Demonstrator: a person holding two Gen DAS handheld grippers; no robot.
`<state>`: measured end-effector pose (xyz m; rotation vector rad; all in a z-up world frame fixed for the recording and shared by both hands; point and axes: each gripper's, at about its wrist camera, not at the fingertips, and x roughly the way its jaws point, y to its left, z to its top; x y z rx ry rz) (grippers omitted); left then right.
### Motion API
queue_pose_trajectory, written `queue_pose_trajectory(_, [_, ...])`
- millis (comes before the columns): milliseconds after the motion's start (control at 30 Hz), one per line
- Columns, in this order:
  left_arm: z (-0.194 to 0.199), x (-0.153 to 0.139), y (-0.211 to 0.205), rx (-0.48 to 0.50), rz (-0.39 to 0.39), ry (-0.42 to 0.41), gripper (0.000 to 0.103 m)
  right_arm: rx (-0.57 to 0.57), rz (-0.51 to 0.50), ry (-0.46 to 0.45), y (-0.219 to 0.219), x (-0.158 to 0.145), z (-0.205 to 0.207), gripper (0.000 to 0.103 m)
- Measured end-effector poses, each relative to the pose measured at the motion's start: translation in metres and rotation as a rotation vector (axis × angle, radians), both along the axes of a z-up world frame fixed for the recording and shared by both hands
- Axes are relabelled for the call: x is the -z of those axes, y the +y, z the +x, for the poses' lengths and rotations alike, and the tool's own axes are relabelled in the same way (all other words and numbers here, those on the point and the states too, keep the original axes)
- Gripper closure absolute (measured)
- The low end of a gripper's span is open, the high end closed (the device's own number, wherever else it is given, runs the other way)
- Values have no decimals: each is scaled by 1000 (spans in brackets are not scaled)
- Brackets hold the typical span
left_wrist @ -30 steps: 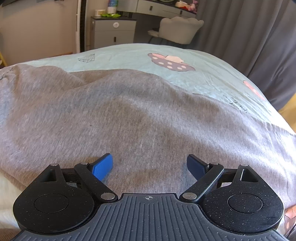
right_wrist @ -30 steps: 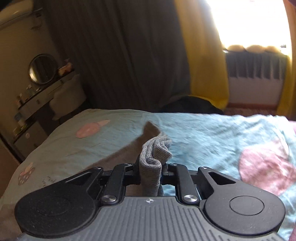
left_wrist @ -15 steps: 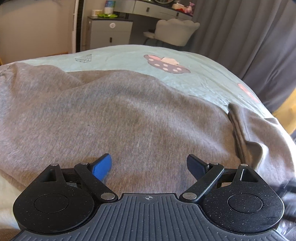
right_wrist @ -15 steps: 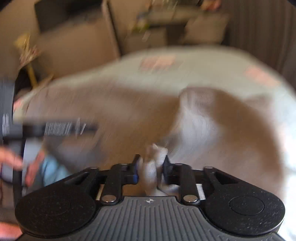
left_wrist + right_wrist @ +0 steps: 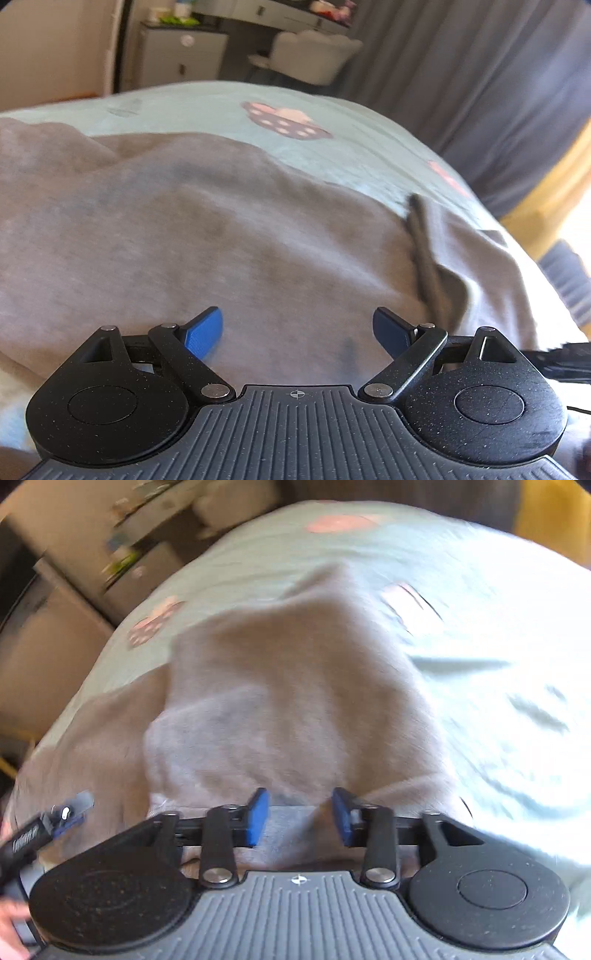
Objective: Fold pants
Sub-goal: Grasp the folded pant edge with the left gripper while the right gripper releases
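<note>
Grey pants (image 5: 229, 236) lie spread on a mint bedsheet (image 5: 207, 107) printed with cupcakes, a folded layer (image 5: 288, 686) running lengthwise away from the right gripper (image 5: 299, 818); a grey nightstand (image 5: 181, 55), white chair (image 5: 314, 55) and grey curtains (image 5: 480, 85) stand beyond. Both the right gripper and left gripper (image 5: 297, 332) hover over the cloth, jaws spread, holding nothing.

Right claw (image 5: 298, 821) parted over folded grey pants (image 5: 280, 686) on mint bedspread (image 5: 498, 672); view blurred.

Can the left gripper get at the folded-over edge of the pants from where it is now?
Probably yes. The left gripper is open and hovers low over the gray pants. The folded-over edge lies just ahead to its right, and nothing lies between them on the bed.
</note>
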<state>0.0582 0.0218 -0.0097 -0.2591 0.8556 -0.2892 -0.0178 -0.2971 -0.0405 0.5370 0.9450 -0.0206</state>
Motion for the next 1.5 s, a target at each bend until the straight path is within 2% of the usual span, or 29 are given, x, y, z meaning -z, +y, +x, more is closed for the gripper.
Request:
queue_pose_trajectory(33, [0, -2, -3, 17, -28, 9, 10, 19, -13, -12, -2, -2, -4, 71])
queue_pose_trajectory(167, [5, -6, -24, 75, -169, 73, 10, 71, -178, -62, 10, -15, -12, 61])
queue_pose_trajectory(333, [27, 16, -54, 138, -306, 234, 10, 104, -256, -117, 9, -30, -20, 46])
queue_pose_trajectory(400, [34, 23, -63, 122, -349, 271, 10, 104, -297, -137, 1, -30, -13, 41])
queue_pose_trajectory(467, [40, 27, -68, 119, -395, 282, 10, 104, -266, -149, -8, -28, -16, 41])
queue_pose_trajectory(600, [53, 42, -77, 99, -507, 343, 8, 123, -118, -120, -27, -12, -18, 41])
queue_pose_trajectory(667, [58, 47, -80, 82, -555, 351, 10, 146, -85, -120, -31, -7, -14, 41])
queue_pose_trajectory(700, [61, 49, -82, 84, -582, 363, 15, 151, -71, -120, -31, -5, -11, 41])
queue_pose_trajectory(733, [63, 51, -83, 85, -595, 377, 26, 150, -60, -119, -31, -3, -9, 40])
queue_pose_trajectory(767, [64, 54, -85, 81, -593, 394, 34, 146, -59, -120, -31, -2, -8, 40])
queue_pose_trajectory(833, [67, 59, -86, 78, -575, 422, 64, 138, -67, -122, -27, -1, -6, 40])
queue_pose_trajectory(900, [67, 62, -88, 87, -564, 440, 79, 135, -63, -131, -26, -1, -7, 40])
queue_pose_trajectory(933, [67, 62, -87, 81, -559, 441, 82, 136, -59, -134, -26, -1, -7, 39])
queue_pose_trajectory(1000, [65, 59, -86, 78, -570, 425, 86, 141, -49, -140, -28, -2, -9, 39])
queue_pose_trajectory(1100, [62, 45, -87, 91, -523, 371, 88, 144, -34, -152, -29, -2, -12, 39])
queue_pose_trajectory(1300, [47, -8, -77, 176, -383, 192, 88, 110, -56, -184, -23, -8, -15, 39])
queue_pose_trajectory(1400, [38, -22, -57, 181, -308, 139, 88, 80, -70, -185, -17, -9, -14, 39])
queue_pose_trajectory(1500, [30, -27, -33, 152, -187, 96, 87, 53, -88, -189, -12, -11, -14, 39])
